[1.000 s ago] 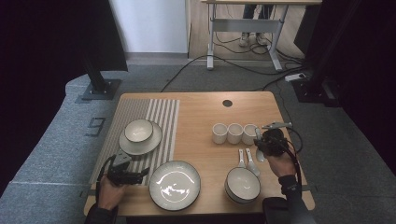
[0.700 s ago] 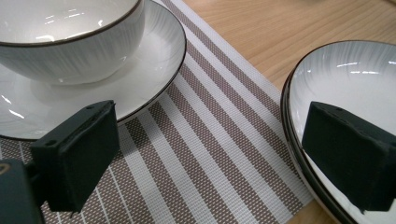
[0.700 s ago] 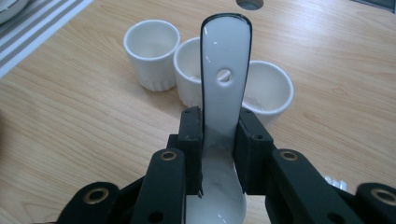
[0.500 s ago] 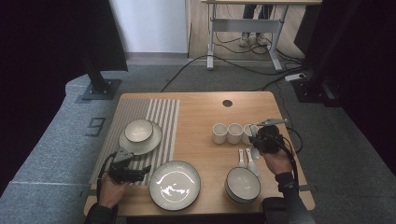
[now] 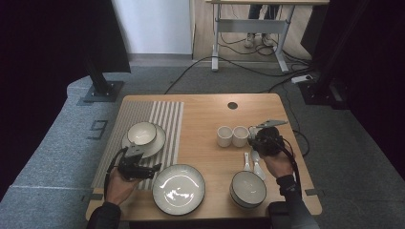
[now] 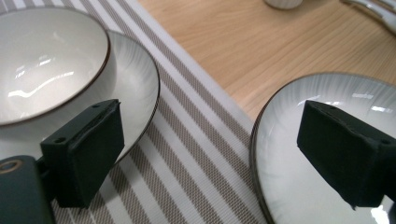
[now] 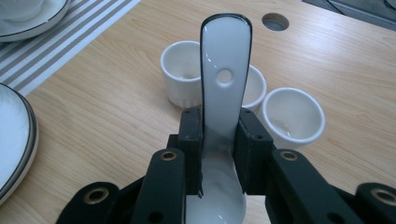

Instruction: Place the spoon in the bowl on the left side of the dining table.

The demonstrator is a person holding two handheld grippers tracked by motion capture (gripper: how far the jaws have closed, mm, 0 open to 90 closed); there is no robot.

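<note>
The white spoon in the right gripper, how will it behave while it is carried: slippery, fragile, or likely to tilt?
The spoon looks glazed and shiny, so it probably slides easily between the pads. It seems to be ceramic: stiff, likely to chip if dropped. The right gripper clamps it near the bowl, with the long handle sticking out, so it may pivot.

Black tongs [image 7: 219,135], brass-ringed screw holes, dark sleeves

The spoon [image 7: 224,70] is glossy white glazed ceramic with a thin dark edge. The three cups [image 7: 292,114] look like the same smooth white ceramic. The tabletop [image 7: 112,107] is pale matt wood grain. The fingers [image 6: 88,149] are matt black, and the striped mat [image 6: 187,154] is woven cloth.
</note>
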